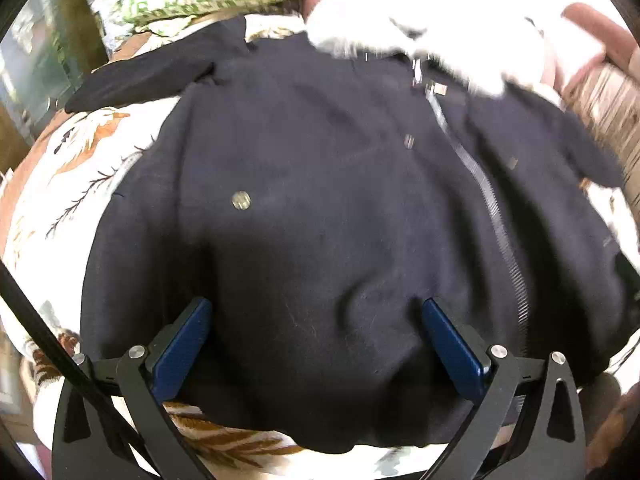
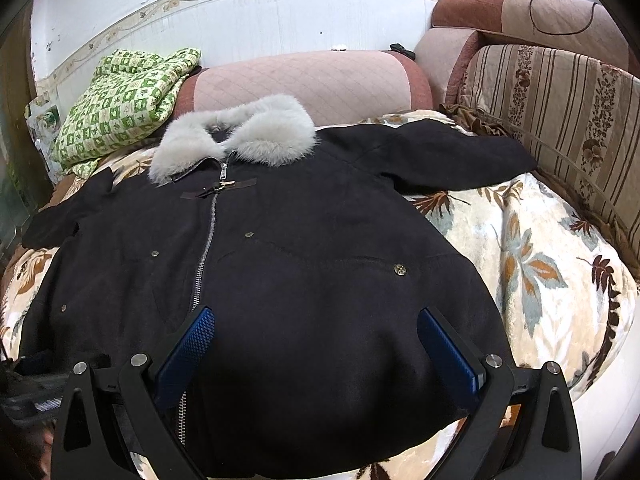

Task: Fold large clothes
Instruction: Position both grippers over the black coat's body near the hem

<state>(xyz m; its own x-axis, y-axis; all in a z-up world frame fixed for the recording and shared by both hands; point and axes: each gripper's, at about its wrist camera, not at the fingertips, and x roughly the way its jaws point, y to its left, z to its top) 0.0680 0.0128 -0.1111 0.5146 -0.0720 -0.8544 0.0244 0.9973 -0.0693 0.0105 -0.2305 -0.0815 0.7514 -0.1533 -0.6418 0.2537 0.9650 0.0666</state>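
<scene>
The left gripper (image 1: pixel 316 320) hangs with its blue pads (image 1: pixel 182 350) spread wide and nothing between them, low over the near hem of a dark coat (image 1: pixel 320 208); the right gripper (image 2: pixel 316 330) is likewise released, its blue pads (image 2: pixel 448 356) wide apart above the lower front of the same coat (image 2: pixel 304 280), and whether either touches the cloth I cannot tell; the coat lies face up and spread flat on a leaf-patterned blanket (image 2: pixel 532 280) that covers a sofa seat, its hem toward the near edge and its collar toward the far edge; a metal zip (image 2: pixel 206 248) runs up the front from hem to neck, closed, with a small toggle strap (image 2: pixel 218 190) across it just below the collar; round metal studs (image 2: pixel 399 269) dot the front on both sides of the zip; a pale grey fur collar (image 2: pixel 236 138) rings the neck, blown out white in the left view (image 1: pixel 384 20); one sleeve (image 2: pixel 452 152) reaches out toward the striped cushion (image 2: pixel 560 120) at the right edge of the seat, the other sleeve (image 1: pixel 140 76) toward the left edge; a green-and-white checked quilt (image 2: pixel 124 104) is bunched at the far left corner, beside a pink quilted armrest (image 2: pixel 304 80) under a white wall (image 2: pixel 240 16).
</scene>
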